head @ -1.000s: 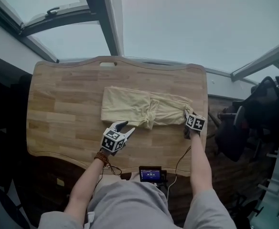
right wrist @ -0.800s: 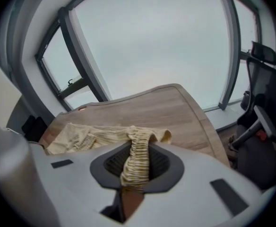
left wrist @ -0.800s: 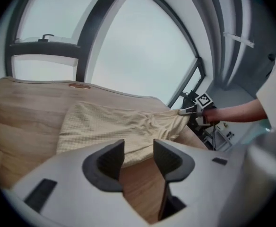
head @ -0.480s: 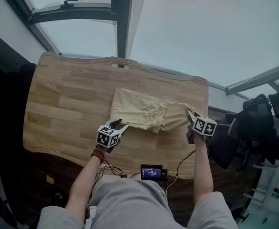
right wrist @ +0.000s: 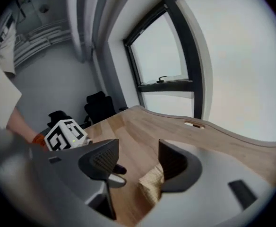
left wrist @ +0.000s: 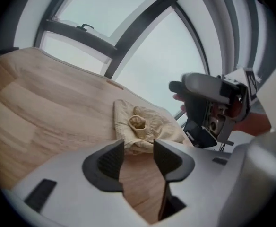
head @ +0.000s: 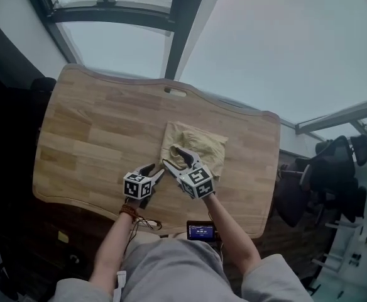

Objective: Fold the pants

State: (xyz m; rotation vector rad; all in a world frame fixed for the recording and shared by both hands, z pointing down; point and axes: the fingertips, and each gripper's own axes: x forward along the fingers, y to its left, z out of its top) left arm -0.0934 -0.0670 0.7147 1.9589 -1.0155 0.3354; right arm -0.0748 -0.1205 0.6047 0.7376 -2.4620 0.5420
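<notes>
The pale yellow pants [head: 196, 145] lie in a compact folded bundle on the wooden table [head: 89, 131], right of centre. My right gripper [head: 171, 156] hovers over the bundle's near left edge, its jaws opening, pads off the cloth. In the right gripper view a corner of the pants [right wrist: 152, 183] lies below the right gripper [right wrist: 138, 157]. My left gripper [head: 155, 170] is just left of it, near the bundle's near-left corner, open and empty. In the left gripper view the left gripper [left wrist: 138, 148] points at the pants [left wrist: 142, 124], with the right gripper's body to the right.
A small device with a lit screen [head: 200, 231] and a cable sit at the table's near edge. Black chairs [head: 334, 168] stand to the right, dark furniture [head: 1, 137] to the left. A slot handle [head: 176, 92] marks the far edge; windows lie beyond.
My right gripper swept from the pants' right end across to the left, folding the cloth over itself, then let go. The pants are now about half as long. My left gripper shifted slightly.
</notes>
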